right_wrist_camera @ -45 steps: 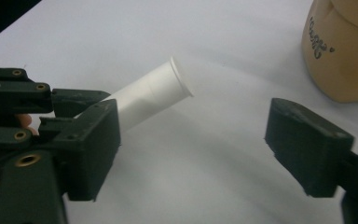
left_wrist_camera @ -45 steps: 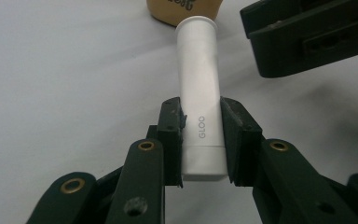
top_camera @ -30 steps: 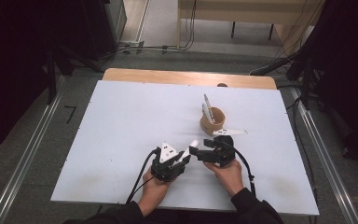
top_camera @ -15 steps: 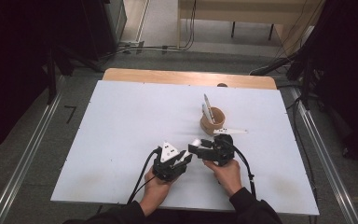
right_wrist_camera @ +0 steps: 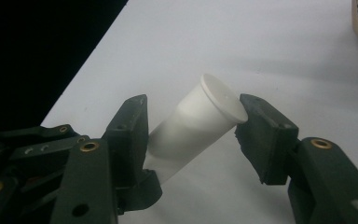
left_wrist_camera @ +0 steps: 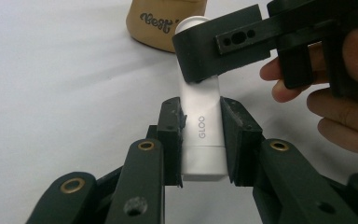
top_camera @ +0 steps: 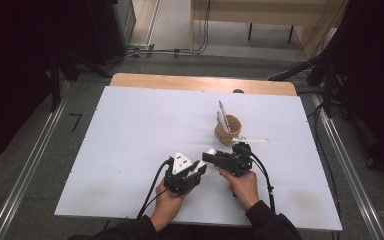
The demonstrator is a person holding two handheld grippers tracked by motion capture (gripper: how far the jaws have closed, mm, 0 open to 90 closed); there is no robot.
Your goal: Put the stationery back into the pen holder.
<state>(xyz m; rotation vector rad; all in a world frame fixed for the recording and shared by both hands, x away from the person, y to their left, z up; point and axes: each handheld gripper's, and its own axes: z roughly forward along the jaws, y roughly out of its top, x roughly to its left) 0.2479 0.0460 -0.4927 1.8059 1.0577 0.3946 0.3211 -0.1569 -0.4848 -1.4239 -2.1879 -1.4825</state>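
The left gripper (left_wrist_camera: 200, 140) is clamped on the lower body of a white glue stick (left_wrist_camera: 203, 135) marked GLOO, both pads pressed flat against its sides, holding it just above the worktop (top_camera: 130, 130) with its cap end pointing away from that gripper toward the right one. The right gripper (right_wrist_camera: 191, 128) has come in across the cap (right_wrist_camera: 221, 98). Its jaws have just been closing and now stand on either side of the cap: the near pad touches or almost touches the tube, while the far pad sits at the rim of the cap. Whether both pads press yet is hard to tell; it looks like a grip not quite made.

In the high view the two grippers meet tip to tip in front of the person, the left gripper (top_camera: 185, 172) beside the right gripper (top_camera: 215, 159). Beyond the right gripper stands a tan cup (top_camera: 228, 129) with a white tool leaning in it, and a thin white stick (top_camera: 250, 140) lies just beside the cup.

The step in hand appears to be uncapping the glue stick. The next move calls for the right gripper to finish closing squarely on the cap, then pull it straight off along the tube while the left gripper holds firm. An off-centre bite could let the cap slip.
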